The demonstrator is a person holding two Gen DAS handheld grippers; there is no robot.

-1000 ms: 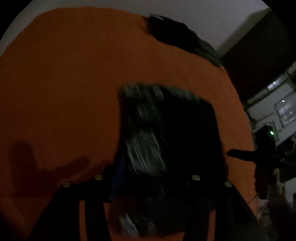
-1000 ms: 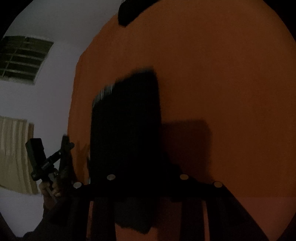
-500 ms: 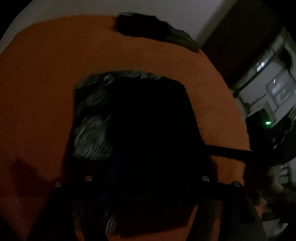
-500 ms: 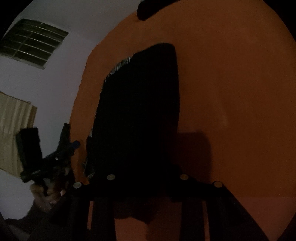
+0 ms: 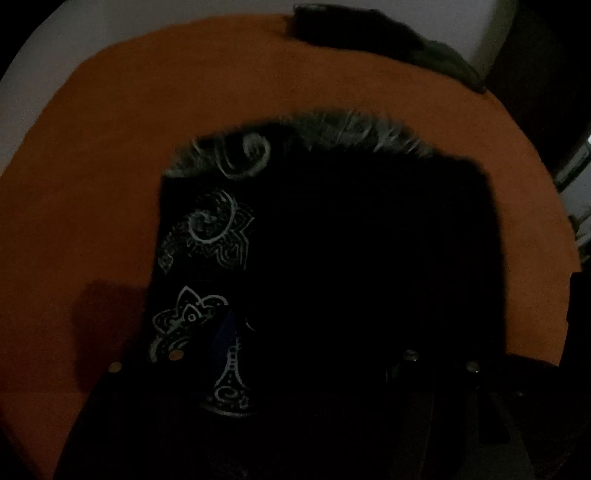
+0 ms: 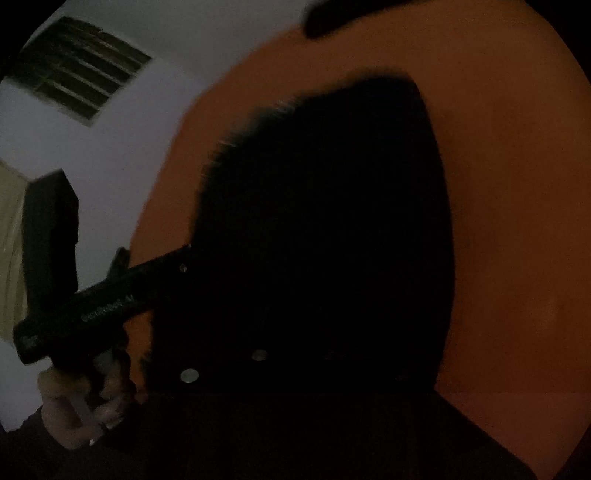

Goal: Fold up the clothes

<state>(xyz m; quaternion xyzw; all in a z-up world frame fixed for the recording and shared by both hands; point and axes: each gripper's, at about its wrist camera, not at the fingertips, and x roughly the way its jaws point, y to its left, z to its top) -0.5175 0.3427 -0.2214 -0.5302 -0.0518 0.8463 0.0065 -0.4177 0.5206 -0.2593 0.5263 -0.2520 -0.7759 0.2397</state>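
Over the last second the black patterned shirt (image 5: 332, 258) dropped closer to the orange bed (image 5: 92, 166) and now looks roughly folded; too dark to tell either claw's grip.

Both wrist views, seemingly close, share the dark garment (image 5: 351, 258).

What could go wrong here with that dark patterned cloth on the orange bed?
The room is very dim, and the black cloth hides both grippers' fingertips, so a fold could go crooked unnoticed. The left gripper reaches in at the cloth's edge, close to the right one, so the two might bump. A second dark heap lies at the orange cover's far edge; a wide sweep could drag it.
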